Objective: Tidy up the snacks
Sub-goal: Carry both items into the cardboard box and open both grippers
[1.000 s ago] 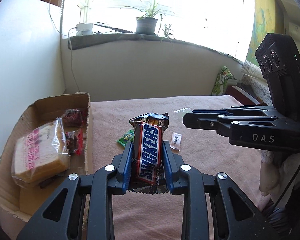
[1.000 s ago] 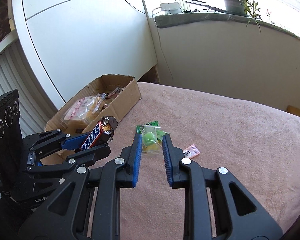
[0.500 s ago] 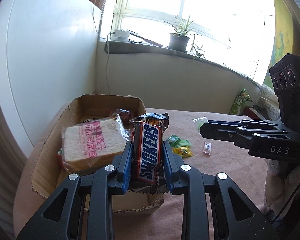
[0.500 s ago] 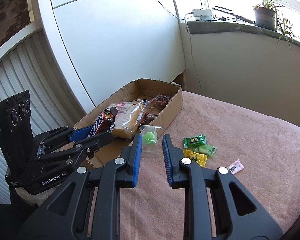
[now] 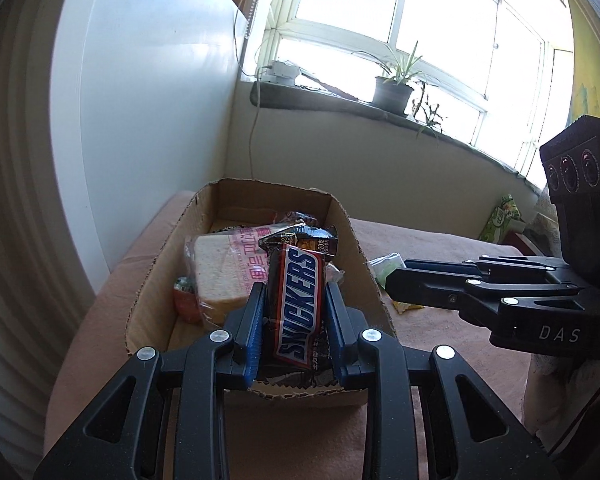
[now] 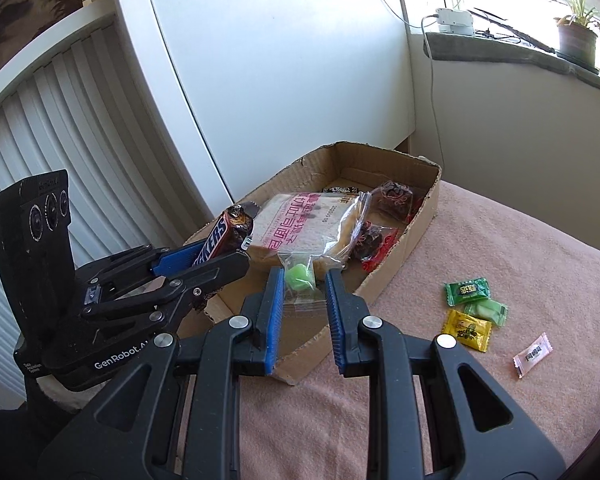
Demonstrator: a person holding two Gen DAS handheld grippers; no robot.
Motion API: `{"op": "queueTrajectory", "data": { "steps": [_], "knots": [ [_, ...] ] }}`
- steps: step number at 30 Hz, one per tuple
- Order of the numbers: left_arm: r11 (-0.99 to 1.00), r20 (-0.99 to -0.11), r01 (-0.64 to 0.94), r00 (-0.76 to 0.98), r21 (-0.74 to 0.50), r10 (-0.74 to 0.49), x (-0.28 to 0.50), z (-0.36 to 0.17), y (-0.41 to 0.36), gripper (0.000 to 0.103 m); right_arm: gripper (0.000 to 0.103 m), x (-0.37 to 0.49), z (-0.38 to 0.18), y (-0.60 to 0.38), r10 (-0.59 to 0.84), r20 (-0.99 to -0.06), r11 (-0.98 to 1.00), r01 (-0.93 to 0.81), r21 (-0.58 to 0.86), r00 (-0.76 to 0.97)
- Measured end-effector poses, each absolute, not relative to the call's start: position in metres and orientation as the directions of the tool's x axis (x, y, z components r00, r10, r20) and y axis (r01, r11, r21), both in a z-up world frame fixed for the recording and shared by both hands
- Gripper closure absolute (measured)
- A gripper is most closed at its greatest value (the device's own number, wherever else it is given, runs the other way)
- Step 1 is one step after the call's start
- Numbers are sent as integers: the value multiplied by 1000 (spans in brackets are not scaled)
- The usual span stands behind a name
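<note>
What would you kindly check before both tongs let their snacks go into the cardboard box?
1. Left tongs grip the Snickers bar: ok.
2. Right tongs grip the clear bag of green candy: ok.
3. Snickers bar above the cardboard box: ok.
4. Clear bag above the box's near end: ok.
5. Bare box floor below for landing: cannot tell; packaged bread fills the middle.
6. Loose candies remain on the pink cloth: not ok.

Each fisheye camera looks forward and down along its own hand-held gripper, close above the cardboard box (image 5: 356, 248), which both views share.
</note>
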State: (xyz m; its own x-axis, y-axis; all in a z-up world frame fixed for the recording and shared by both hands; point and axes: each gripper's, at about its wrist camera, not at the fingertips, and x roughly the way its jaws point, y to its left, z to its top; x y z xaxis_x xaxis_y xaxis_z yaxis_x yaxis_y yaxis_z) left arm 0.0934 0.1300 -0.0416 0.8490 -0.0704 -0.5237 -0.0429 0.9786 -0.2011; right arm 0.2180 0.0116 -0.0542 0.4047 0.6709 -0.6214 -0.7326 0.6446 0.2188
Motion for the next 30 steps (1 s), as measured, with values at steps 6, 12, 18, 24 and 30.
{"op": "queueTrajectory", "data": {
  "steps": [6, 12, 18, 24, 30],
  "knots": [
    [978, -523, -61, 850, -201, -55, 88, -43, 137, 76, 81, 215, -59, 25, 675, -630, 630, -744, 222, 384],
    [977, -526, -71, 849, -201, -46, 87, -44, 142, 76, 81, 216, -62, 32, 673, -636, 627, -747, 219, 378],
    [978, -529, -79, 848, -195, -37, 87, -44, 141, 76, 81, 218, -66, 36, 668, -644, 628, -746, 219, 373],
    [978, -534, -82, 845, -194, -35, 90, -44, 141, 76, 81, 216, -66, 36, 669, -643, 626, -750, 215, 374],
    [979, -532, -85, 846, -185, -27, 90, -43, 139, 76, 79, 214, -67, 37, 660, -648, 629, -751, 200, 380]
  ]
}}
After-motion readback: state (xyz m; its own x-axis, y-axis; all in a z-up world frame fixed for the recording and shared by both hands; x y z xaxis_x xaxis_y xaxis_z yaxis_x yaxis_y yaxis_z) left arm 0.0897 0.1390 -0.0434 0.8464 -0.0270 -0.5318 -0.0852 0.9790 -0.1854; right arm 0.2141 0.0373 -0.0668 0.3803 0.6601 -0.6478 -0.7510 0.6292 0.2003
